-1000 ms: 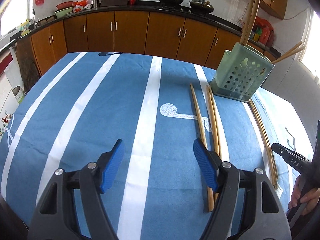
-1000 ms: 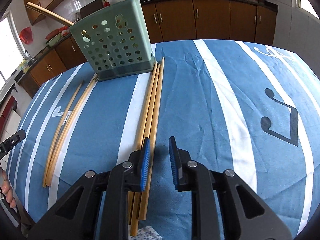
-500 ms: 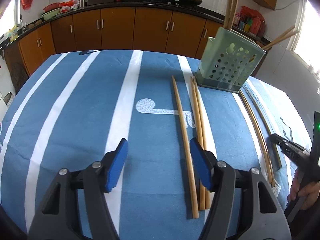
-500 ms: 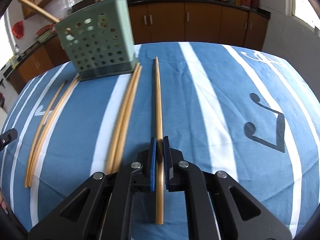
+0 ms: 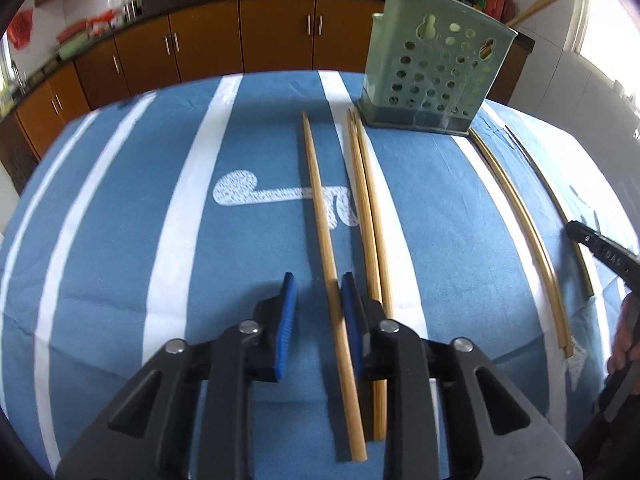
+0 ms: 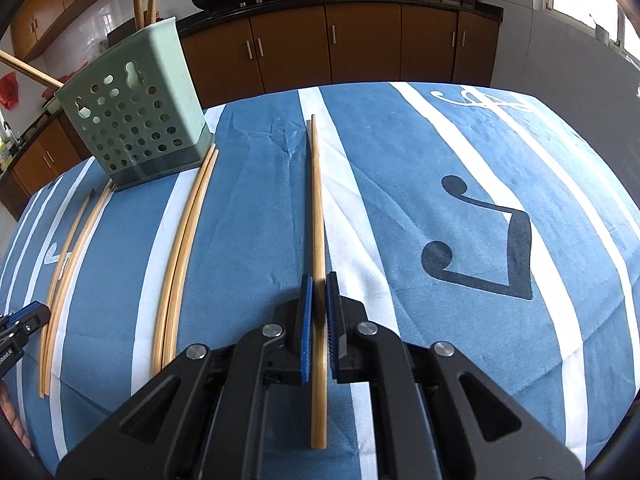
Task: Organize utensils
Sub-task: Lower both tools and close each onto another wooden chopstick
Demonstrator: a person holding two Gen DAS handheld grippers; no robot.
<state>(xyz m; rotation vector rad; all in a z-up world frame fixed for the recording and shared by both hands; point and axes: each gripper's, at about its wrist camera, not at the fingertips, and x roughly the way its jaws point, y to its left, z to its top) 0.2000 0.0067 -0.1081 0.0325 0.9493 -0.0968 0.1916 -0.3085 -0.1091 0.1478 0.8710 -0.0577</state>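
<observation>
In the left wrist view my left gripper (image 5: 318, 286) straddles a single bamboo chopstick (image 5: 320, 200) lying on the blue striped cloth. Its jaws are closing, and a gap still shows beside the left pad (image 5: 289, 300). A pair of chopsticks (image 5: 370, 216) lies just right of it. My right gripper (image 6: 318, 284) is shut on another chopstick (image 6: 317, 200), which points away across the cloth. The green perforated holder (image 5: 432, 68) (image 6: 136, 120) stands at the far end with a few chopsticks upright in it.
More chopsticks (image 5: 516, 208) lie right of the holder, seen as a pair (image 6: 184, 248) and a further group (image 6: 68, 264) in the right wrist view. A hand (image 5: 624, 344) shows at the right edge. Brown kitchen cabinets (image 6: 360, 44) run behind the table.
My left gripper moved right over the single chopstick and narrowed its jaws around it. My right gripper shut on one chopstick and carried it right, away from the other two.
</observation>
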